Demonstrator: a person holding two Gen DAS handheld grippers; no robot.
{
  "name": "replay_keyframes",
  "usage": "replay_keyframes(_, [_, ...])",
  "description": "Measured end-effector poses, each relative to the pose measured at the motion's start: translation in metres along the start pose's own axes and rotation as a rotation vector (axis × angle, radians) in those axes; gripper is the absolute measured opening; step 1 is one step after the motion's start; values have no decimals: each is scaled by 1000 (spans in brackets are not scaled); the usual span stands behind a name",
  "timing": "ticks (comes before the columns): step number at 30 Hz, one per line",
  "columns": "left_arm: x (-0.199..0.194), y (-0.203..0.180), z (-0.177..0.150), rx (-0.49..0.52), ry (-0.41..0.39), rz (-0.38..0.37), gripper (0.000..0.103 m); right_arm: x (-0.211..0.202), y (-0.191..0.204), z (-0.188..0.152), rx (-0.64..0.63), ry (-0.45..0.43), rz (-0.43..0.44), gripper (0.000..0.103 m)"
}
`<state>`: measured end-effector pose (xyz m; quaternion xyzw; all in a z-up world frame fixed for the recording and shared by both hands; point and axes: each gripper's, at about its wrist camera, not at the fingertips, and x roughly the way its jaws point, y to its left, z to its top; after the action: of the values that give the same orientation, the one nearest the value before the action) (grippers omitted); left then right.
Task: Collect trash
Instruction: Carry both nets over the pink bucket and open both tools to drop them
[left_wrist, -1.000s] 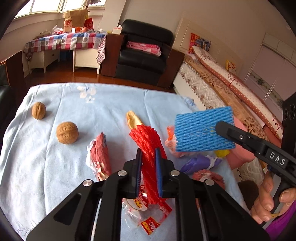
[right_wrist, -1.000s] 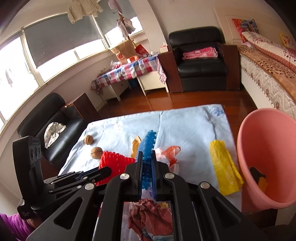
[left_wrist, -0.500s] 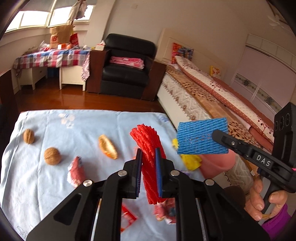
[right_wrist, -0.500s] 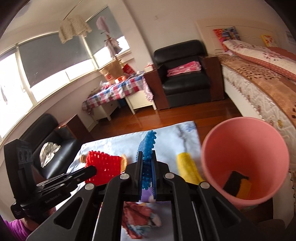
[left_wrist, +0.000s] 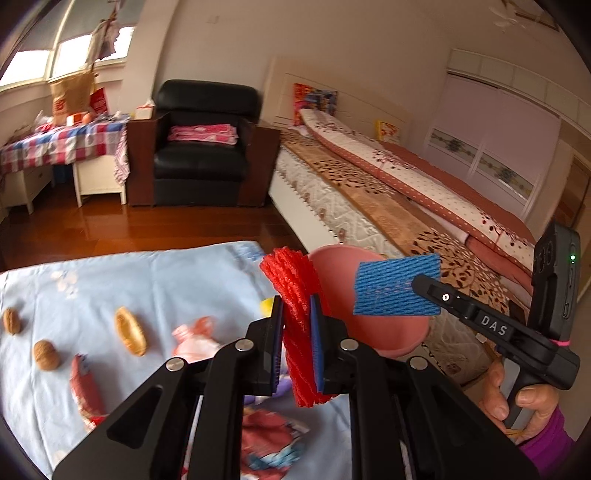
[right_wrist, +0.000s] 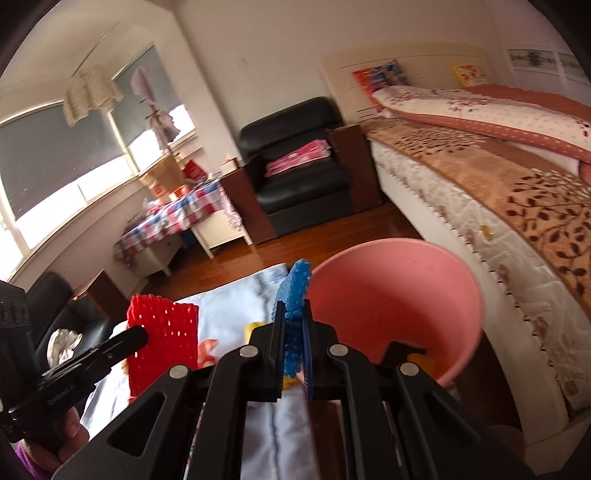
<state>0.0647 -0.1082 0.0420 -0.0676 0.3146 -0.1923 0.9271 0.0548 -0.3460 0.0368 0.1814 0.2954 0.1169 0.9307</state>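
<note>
The left gripper (left_wrist: 297, 321) is clamped on a red foam net (left_wrist: 295, 295), and the right gripper (right_wrist: 293, 325) is clamped on a blue foam net (right_wrist: 293, 291). Both nets are held in the air close to the pink bin (right_wrist: 406, 291), which stands beside the table (left_wrist: 147, 280) with more trash on it; some trash already lies inside the bin

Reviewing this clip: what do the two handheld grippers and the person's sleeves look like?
Both grippers are matte black, with angular linkage arms, silver round pivot bolts and blue-lined pads. Seen from the left wrist, the right gripper has white "DAS" lettering on its finger, a pistol-style handle, a pink band and a black module with a green light. The left gripper carries faint lettering, unreadable. Both sleeves are purple.
</note>
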Motion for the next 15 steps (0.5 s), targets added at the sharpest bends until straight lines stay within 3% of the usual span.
replay_keyframes(15, [63,-58,12,71,43,-17,13,4,-58,-7,76,12,-110,7])
